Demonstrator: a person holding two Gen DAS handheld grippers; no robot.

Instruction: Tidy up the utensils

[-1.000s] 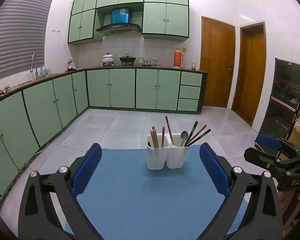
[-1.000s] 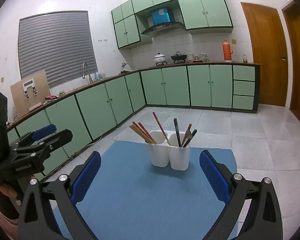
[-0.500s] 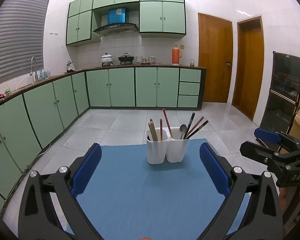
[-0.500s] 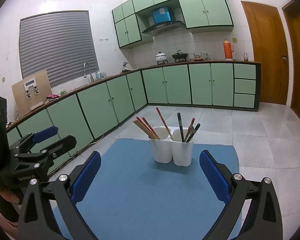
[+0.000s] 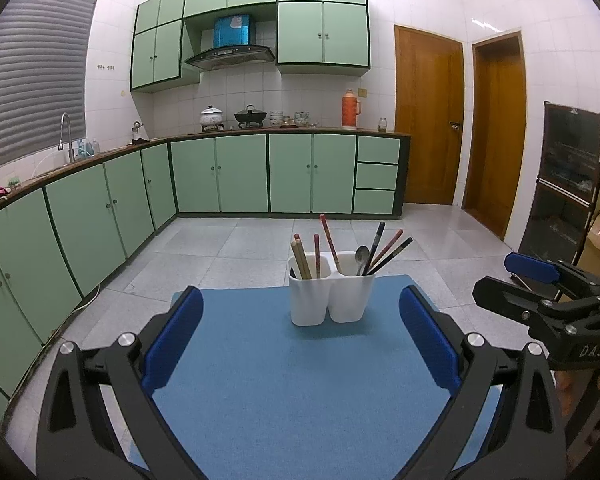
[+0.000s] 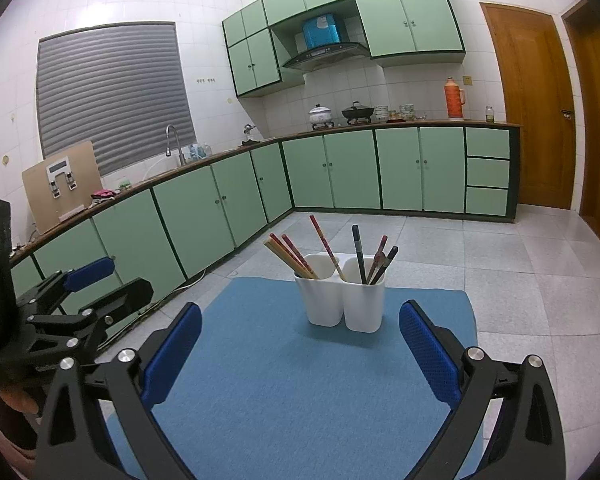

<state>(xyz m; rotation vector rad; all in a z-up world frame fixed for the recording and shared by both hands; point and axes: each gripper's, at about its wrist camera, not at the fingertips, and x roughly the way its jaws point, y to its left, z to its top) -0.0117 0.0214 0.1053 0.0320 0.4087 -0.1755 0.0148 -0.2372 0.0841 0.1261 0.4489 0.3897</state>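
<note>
A white two-compartment utensil holder [image 5: 330,296] stands upright at the far end of a blue mat [image 5: 292,384]; it also shows in the right wrist view [image 6: 342,300]. Its left cup holds red and wooden chopsticks [image 5: 306,256]. Its right cup holds a metal spoon [image 5: 361,258] and dark chopsticks [image 5: 388,252]. My left gripper [image 5: 300,332] is open and empty, well short of the holder. My right gripper [image 6: 300,340] is open and empty, also short of it. Each gripper shows in the other's view: the right gripper at the right [image 5: 516,286], the left gripper at the left [image 6: 108,280].
The mat [image 6: 300,384] lies on a surface above a grey tiled floor [image 5: 240,248]. Green cabinets [image 5: 236,176] run along the left and back walls. Two wooden doors [image 5: 428,120] and a dark cabinet [image 5: 564,184] stand at the right.
Both grippers have drawn back and risen slightly, so the holder sits a little farther away and higher in view. Both stay open and empty.
</note>
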